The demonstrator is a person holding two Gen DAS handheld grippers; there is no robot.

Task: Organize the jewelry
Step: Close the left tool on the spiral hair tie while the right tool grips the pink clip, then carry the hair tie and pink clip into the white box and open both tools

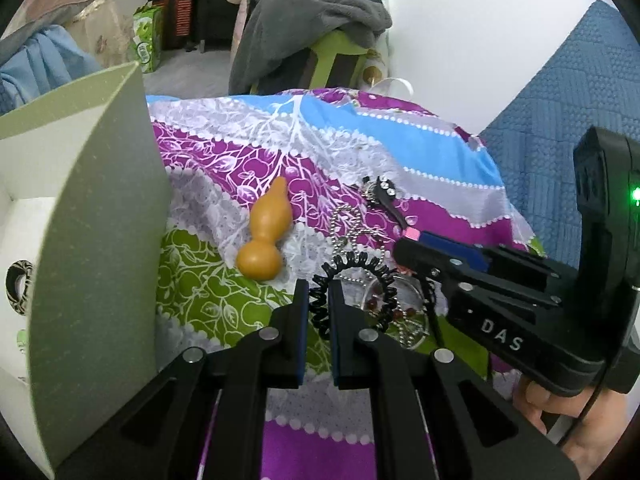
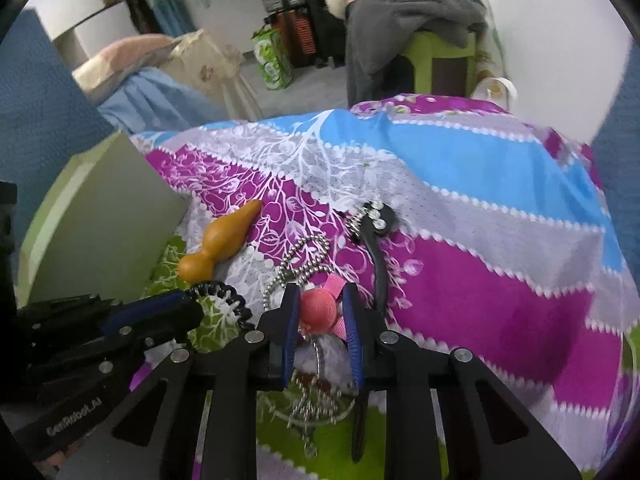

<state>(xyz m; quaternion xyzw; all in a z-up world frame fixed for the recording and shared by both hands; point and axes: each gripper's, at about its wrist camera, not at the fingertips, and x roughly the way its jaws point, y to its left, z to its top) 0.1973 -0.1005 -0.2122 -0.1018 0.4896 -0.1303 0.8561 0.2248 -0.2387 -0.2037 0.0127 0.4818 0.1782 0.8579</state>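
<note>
A black spiral hair tie [image 1: 352, 280] is clamped between the nearly closed fingers of the left gripper [image 1: 319, 300], its coils bulging out on both sides of the pads. A pink ball ornament [image 2: 318, 307] on a pink ribbon is pinched between the blue pads of the right gripper [image 2: 320, 312]. Both pieces are held just above a heap of jewelry on a patterned bedspread [image 1: 320, 152] of purple, blue, grey and green bands. Under the spiral hair tie a clear bangle [image 1: 400, 316] with dark red beads is seen, and a silver ball chain [image 1: 348, 224] is looped just beyond it. Past the chain, farther from the spiral tie, a black hair clip [image 1: 384, 196] set with rhinestones is laid on the purple band. To the left of the spiral tie an orange gourd-shaped piece [image 1: 266, 240] is laid on its side. Farther left again, a pale green box [image 1: 96, 208] is stood with its lid raised, and a patterned ring-shaped piece [image 1: 18, 286] is visible inside it.
</note>
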